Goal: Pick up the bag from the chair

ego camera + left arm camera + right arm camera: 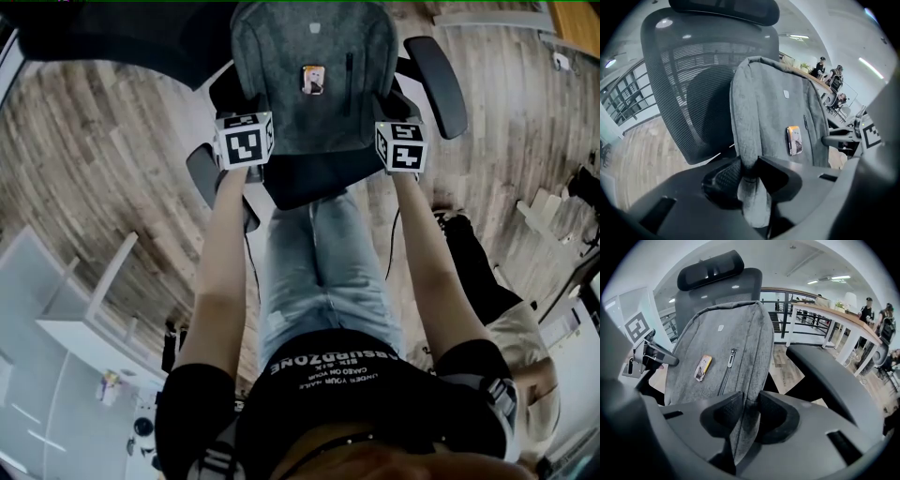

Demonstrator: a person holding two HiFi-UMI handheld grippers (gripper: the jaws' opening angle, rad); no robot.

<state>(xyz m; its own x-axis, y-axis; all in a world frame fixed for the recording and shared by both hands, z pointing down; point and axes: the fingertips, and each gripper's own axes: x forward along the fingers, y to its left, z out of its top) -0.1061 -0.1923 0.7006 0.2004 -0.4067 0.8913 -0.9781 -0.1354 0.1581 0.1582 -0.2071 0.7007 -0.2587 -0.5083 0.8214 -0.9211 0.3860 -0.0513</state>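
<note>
Grey bag [281, 75] upright on the chair [437, 84], one side edge pinched in each of left gripper [749, 170] and right gripper [751, 407]

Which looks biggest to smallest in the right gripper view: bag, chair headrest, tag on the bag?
1. bag
2. chair headrest, farther from the camera, so its true size is unsure
3. tag

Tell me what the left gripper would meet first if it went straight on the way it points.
The left gripper is shut on the side edge of the grey bag, so it would only push deeper into that fabric. Beyond it, probably the chair's mesh backrest, though depth is unclear.
</note>
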